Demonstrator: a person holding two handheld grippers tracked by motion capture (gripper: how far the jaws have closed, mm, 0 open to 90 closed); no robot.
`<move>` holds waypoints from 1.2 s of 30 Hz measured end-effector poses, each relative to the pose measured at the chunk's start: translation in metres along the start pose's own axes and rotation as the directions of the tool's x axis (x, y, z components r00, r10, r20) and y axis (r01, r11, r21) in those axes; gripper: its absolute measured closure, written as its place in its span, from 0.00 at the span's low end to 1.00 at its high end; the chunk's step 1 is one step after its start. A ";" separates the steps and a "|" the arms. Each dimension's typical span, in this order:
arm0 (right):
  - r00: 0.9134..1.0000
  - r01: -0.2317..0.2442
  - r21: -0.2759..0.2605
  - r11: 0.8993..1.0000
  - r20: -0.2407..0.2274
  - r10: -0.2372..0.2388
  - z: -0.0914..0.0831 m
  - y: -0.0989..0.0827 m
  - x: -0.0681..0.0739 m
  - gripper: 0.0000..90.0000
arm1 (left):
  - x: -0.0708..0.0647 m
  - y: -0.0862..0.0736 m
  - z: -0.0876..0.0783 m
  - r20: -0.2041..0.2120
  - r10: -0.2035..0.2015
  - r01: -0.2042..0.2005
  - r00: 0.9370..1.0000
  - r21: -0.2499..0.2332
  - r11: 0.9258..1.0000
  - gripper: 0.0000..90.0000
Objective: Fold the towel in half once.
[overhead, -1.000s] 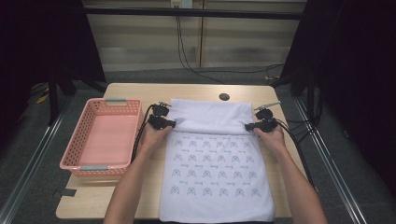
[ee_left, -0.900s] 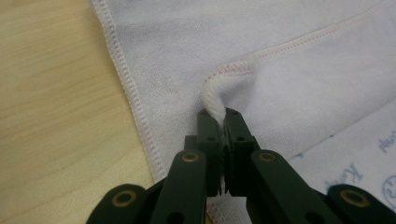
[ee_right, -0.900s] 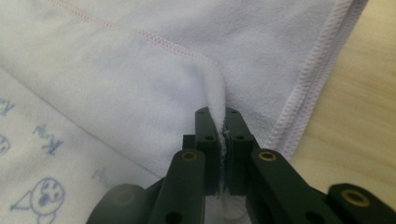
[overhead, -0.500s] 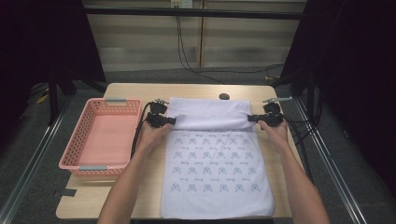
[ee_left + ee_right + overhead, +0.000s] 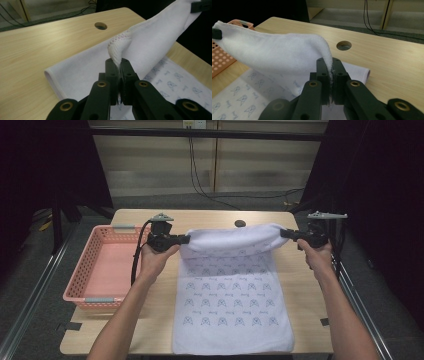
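Each claw, left claw (image 5: 186,239) and right claw (image 5: 284,233), pinches a far corner of the white towel (image 5: 232,310), lifted off the desk (image 5: 300,280); a pink basket (image 5: 107,270) sits outside the left claw.

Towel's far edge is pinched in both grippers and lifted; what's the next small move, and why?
Probably carry both grippers toward the person, laying the lifted edge over the printed near half. The left gripper and right gripper hold the towel taut by its far corners, the rest lying flat.
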State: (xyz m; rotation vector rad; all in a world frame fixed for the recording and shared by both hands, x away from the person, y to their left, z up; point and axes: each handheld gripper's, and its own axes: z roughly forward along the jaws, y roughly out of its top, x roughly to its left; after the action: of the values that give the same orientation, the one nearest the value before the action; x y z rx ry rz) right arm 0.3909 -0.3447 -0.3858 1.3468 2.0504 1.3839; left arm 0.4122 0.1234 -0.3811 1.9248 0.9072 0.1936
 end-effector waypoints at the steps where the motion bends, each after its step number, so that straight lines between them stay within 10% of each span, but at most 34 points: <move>1: 1.000 0.004 -0.016 1.000 -0.013 -0.004 -0.009 0.003 0.004 0.97 | -0.006 0.004 -0.007 -0.004 0.026 -0.026 1.000 0.008 1.000 0.97; 19: 0.989 0.074 -0.104 0.992 -0.121 -0.086 -0.063 0.005 0.048 0.97 | -0.028 0.001 -0.082 0.043 0.081 -0.076 0.996 -0.110 0.991 0.97; 24: 0.983 0.104 -0.094 0.990 -0.142 -0.116 -0.078 -0.013 0.062 0.97 | -0.044 -0.027 -0.089 0.067 0.108 -0.103 0.992 -0.081 0.991 0.97; 36: 0.977 0.081 0.097 0.992 -0.207 -0.059 -0.078 -0.120 0.064 0.93 | -0.066 -0.130 -0.059 0.131 0.052 -0.065 0.990 0.094 0.993 0.93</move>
State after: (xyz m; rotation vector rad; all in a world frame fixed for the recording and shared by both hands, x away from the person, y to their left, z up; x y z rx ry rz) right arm 0.2423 -0.3440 -0.4364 1.2026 2.3095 1.4551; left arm 0.2706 0.1551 -0.4412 2.0310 0.7881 0.0597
